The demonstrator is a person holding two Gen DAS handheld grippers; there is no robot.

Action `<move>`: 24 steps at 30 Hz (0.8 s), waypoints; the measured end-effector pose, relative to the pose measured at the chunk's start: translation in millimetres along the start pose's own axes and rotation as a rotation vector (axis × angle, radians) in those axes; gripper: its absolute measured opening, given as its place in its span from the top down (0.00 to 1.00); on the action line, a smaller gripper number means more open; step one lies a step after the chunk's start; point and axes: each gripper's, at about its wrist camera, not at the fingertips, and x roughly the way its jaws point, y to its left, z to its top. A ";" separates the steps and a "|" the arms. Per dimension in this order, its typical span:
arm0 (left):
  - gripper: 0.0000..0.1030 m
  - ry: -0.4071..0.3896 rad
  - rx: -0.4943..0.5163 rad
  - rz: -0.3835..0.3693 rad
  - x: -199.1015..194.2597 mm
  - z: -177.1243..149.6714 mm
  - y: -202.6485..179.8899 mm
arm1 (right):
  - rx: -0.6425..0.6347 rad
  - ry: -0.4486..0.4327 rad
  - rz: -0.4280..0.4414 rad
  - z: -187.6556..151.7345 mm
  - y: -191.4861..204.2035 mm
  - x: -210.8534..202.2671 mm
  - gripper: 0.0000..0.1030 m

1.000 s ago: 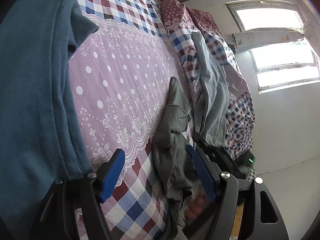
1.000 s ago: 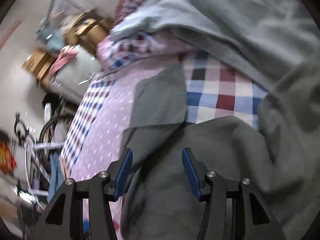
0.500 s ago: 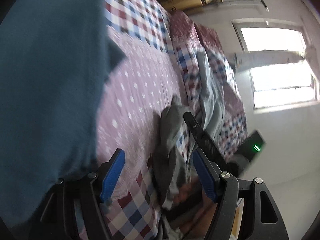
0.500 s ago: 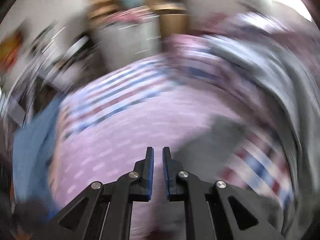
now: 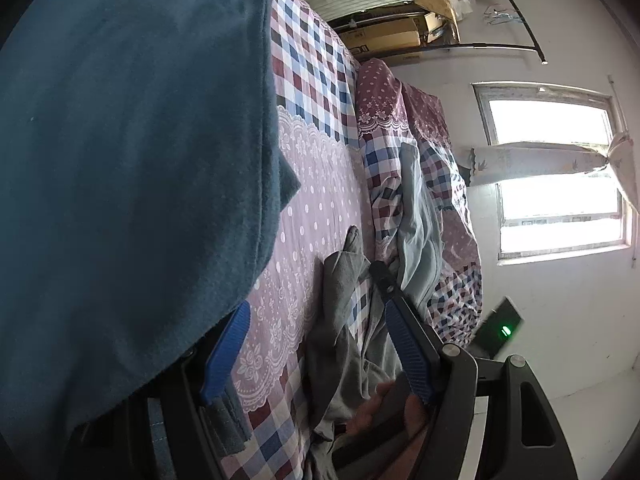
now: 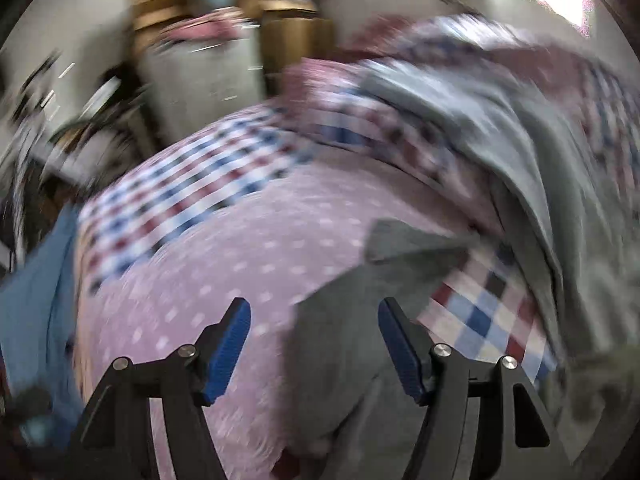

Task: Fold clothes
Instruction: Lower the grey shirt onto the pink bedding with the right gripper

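Three garments show on the bed. One blue garment fills the left of the left wrist view, draped close to the lens and over the left finger of the left tool. One dark grey garment lies crumpled on the pink dotted and checked sheet, just beside the quilt. One paler grey-green garment lies along the rolled quilt.

The left tool stands wide open, its two blue pads well apart, gripping nothing; the blue garment only hangs over its left finger. Between its pads the dark grey garment lies on the sheet, and past it a hand holds the other tool, whose green light glows.

In the blurred right wrist view the right tool is also wide open and empty, poised above the dark grey garment, which spreads under and between its pads on the bed. The paler garment lies on the quilt to the right; the blue garment is at the far left edge.

Two cardboard boxes sit by the wall beyond the bed; print on them is too small to read. One window lights the room.
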 end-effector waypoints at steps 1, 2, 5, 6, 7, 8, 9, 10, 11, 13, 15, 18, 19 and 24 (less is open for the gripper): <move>0.28 0.002 -0.001 0.000 0.2 0.0 0.2 | 0.059 0.017 -0.027 5.9 -9.3 9.8 0.32; 0.28 0.005 -0.001 0.000 0.5 0.0 0.3 | 0.106 0.032 -0.039 9.4 -16.3 18.8 0.32; 0.28 0.012 -0.003 -0.001 1.2 0.0 0.8 | 0.105 0.096 -0.059 8.5 -18.6 45.9 0.35; 0.28 0.015 -0.006 -0.005 1.2 0.7 1.5 | 0.064 0.110 -0.083 7.4 -13.3 53.0 0.51; 0.28 0.019 -0.010 -0.009 1.1 1.4 2.2 | 0.012 0.118 -0.099 5.3 -7.0 57.4 0.82; 0.28 0.023 -0.013 -0.013 1.1 2.1 3.0 | -0.027 0.118 -0.118 3.1 -2.3 58.9 0.96; 0.28 0.025 -0.017 -0.016 1.0 2.6 3.5 | -0.051 0.104 -0.121 1.8 1.4 55.2 0.98; 0.28 0.027 -0.021 -0.020 0.5 3.0 4.2 | -0.073 0.089 -0.122 0.5 5.0 51.2 0.98; 0.28 0.029 -0.025 -0.025 0.4 3.5 4.6 | -0.095 0.075 -0.123 -0.7 8.6 47.1 0.98; 0.28 0.031 -0.032 -0.034 -0.2 4.7 5.0 | -0.197 0.006 -0.099 -3.1 25.4 25.1 0.98; 0.28 0.034 -0.039 -0.043 -0.8 6.0 5.5 | -0.325 -0.070 -0.040 -6.2 47.9 -1.1 0.98; 0.28 0.004 -0.080 -0.081 -7.5 9.2 10.3 | -0.570 -0.071 0.134 -32.7 86.5 -35.0 0.98; 0.28 -0.007 -0.094 -0.094 -9.8 10.3 11.9 | -0.647 -0.054 0.195 -42.9 98.0 -44.0 0.98; 0.28 -0.037 -0.133 -0.133 -16.2 13.2 16.2 | -0.689 0.057 0.227 -68.7 106.3 -48.2 0.51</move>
